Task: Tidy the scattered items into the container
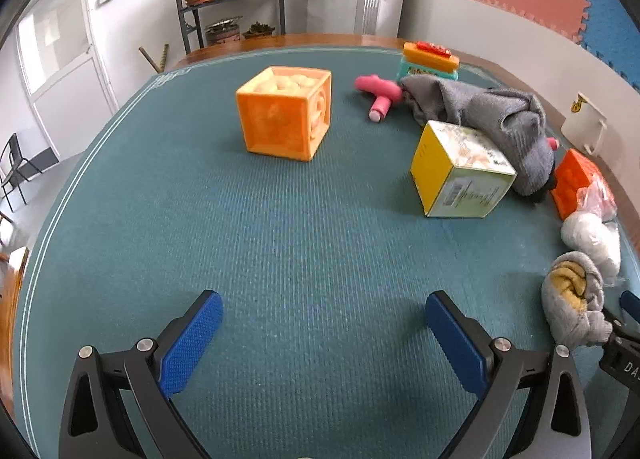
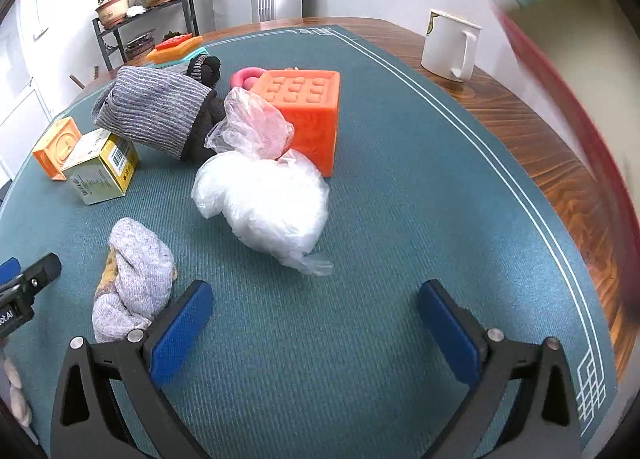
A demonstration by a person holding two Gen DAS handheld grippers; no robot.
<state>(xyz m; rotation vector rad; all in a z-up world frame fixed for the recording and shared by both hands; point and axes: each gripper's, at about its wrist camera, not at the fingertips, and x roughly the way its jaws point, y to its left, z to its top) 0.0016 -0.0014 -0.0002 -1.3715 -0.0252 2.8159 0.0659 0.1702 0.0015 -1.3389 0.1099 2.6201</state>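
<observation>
Ribbed teal matting (image 1: 280,227) is covering the wooden table, and the scattered things are lying on it: a soft orange cube (image 1: 286,111), a glossy yellow carton (image 1: 460,169) tipped on its side, a grey knitted cloth (image 1: 500,119) slumping against the carton, a crinkled clear plastic bag (image 2: 264,195) and a balled grey sock (image 2: 134,279). The left gripper (image 1: 324,335) is hovering low over bare mat, jaws spread wide and holding nothing. The right gripper (image 2: 316,323) is gaping equally wide, just short of the bag, the sock beside its left finger. A glazed white mug (image 2: 450,45) is standing on bare wood.
</observation>
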